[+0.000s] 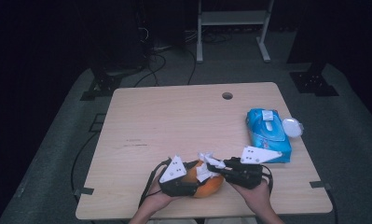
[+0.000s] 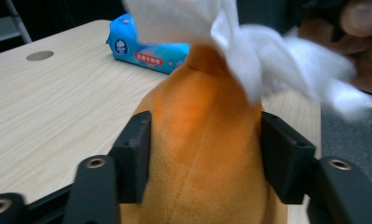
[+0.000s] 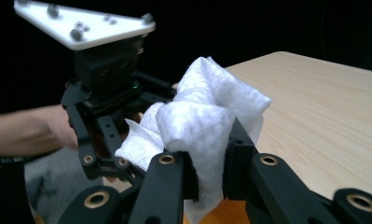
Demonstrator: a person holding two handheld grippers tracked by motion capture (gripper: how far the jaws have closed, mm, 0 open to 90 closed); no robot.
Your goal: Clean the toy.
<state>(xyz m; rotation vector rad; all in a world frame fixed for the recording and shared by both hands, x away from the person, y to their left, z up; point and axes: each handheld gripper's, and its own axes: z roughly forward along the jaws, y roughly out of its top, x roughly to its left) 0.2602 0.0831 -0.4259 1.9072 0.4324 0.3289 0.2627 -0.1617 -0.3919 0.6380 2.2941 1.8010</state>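
Observation:
An orange plush toy [image 1: 208, 186] lies near the table's front edge. My left gripper [image 1: 193, 178] is shut on it, and the left gripper view shows both black pads pressed into the toy's [image 2: 202, 140] sides. A crumpled white wipe [image 1: 204, 167] rests against the top of the toy. My right gripper [image 1: 212, 167] comes in from the right and is shut on that wipe [image 3: 207, 112], which bulges out between its jaws. In the right gripper view, the left gripper [image 3: 109, 93] sits just behind the wipe. The wipe [image 2: 249, 51] drapes over the toy's far end.
A blue pack of wet wipes [image 1: 267, 133] lies at the table's right edge, with a white round lid [image 1: 292, 127] beside it. The wooden table [image 1: 174, 121] has a cable hole [image 1: 227, 95] near its far edge. Cables and a metal stand sit on the floor beyond.

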